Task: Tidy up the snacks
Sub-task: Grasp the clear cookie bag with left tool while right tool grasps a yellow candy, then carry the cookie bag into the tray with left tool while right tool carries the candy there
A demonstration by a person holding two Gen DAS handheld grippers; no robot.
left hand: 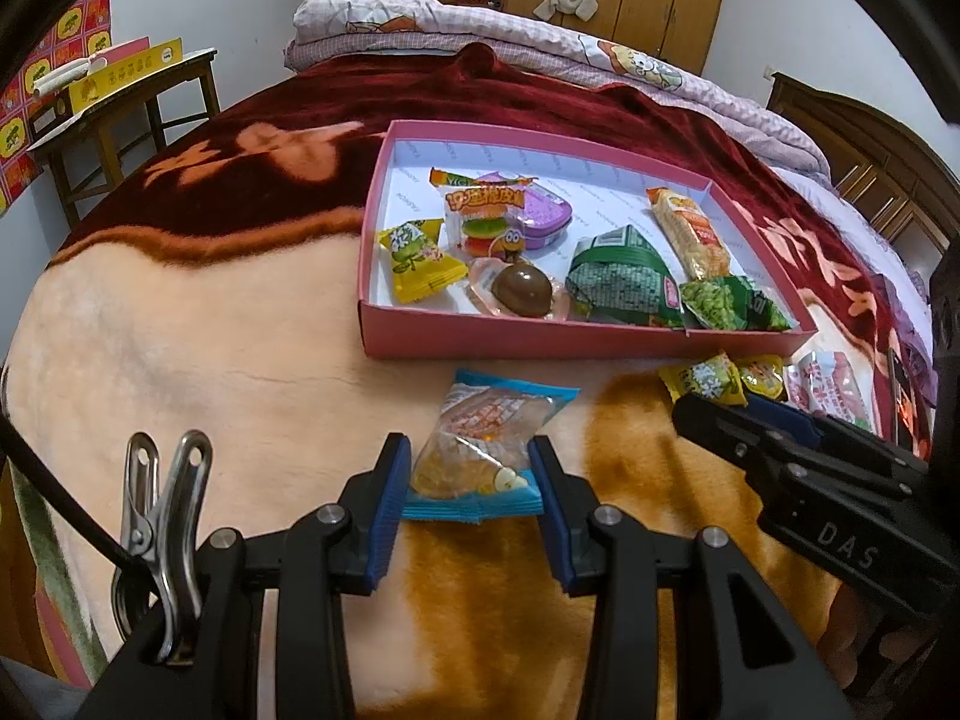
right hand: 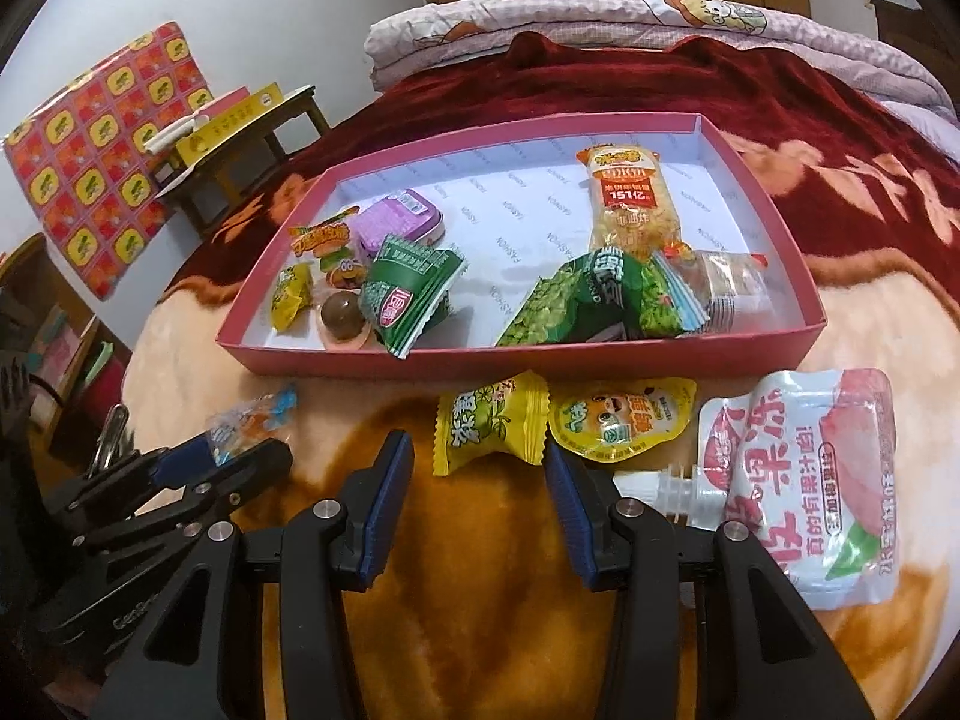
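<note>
A pink box lies on the bed and holds several snack packets. My left gripper is open, its jaws on either side of a blue-edged clear snack packet lying on the blanket; it also shows in the right wrist view. My right gripper is open, just short of a yellow-green candy packet in front of the box. A round yellow pouch and a pink-white jelly drink pouch lie to its right.
The blanket is peach, orange and dark red. Folded quilts lie at the bed's far end. A small wooden table with boxes stands off the bed's left. A metal clip hangs by my left gripper.
</note>
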